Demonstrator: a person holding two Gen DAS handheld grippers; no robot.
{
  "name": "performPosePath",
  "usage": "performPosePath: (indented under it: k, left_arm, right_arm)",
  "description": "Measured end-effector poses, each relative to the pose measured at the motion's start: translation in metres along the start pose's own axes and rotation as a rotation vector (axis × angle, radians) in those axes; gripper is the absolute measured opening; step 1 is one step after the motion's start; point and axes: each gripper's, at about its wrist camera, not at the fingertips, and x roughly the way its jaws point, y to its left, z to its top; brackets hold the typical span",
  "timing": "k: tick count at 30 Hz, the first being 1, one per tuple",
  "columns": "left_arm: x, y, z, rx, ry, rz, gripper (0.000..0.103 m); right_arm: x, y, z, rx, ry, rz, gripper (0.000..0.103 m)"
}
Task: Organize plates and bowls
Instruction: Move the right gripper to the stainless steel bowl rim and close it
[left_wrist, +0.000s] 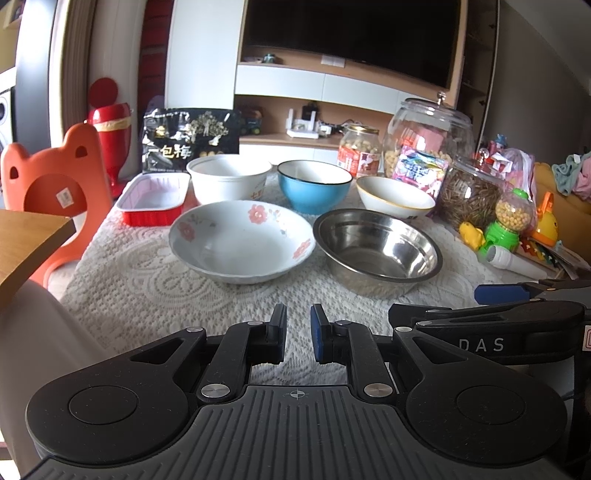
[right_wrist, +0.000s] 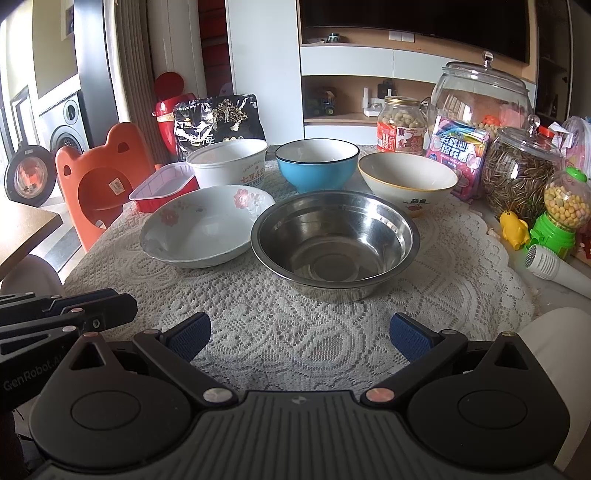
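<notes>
Low in the left wrist view, left gripper tilted down over bare lace tablecloth, fingers nearly together with only a narrow slit, nothing pinched. Low in the right wrist view, right gripper likewise tilted down, blue pads spread wide, nothing between.

At frame centre: steel bowl just right of floral bowl, rims close or touching. Behind, left to right: red tray, white paper bowl, blue bowl, cream bowl.

Seen only in the right wrist view: printing on the cream bowl, washing machine at upper left. Seen only in the left wrist view: more of the television along the top.

Open lace between grippers and front bowls. Right side crowded with jars and toys; at left, orange chair past the cloth's edge, wooden tabletop corner.
</notes>
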Motion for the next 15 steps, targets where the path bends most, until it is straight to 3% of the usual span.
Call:
performPosePath:
  k: [4,9,13,15]
  left_arm:
    - [0.015,0.001,0.01,-0.014,0.041,-0.024,0.017]
    - [0.053,0.007,0.036,-0.069,0.119,-0.12,0.017]
    - [0.087,0.015,0.056,-0.129,0.214,-0.24,0.019]
    - [0.099,0.021,0.065,-0.167,0.256,-0.251,0.019]
  right_arm:
    - [0.005,-0.008,0.011,0.007,-0.011,0.024,0.103]
    - [0.028,-0.037,0.044,0.078,-0.028,0.016,0.103]
    - [0.064,-0.075,0.069,0.211,0.039,0.024,0.103]
    - [0.082,-0.091,0.074,0.276,0.083,0.043,0.103]
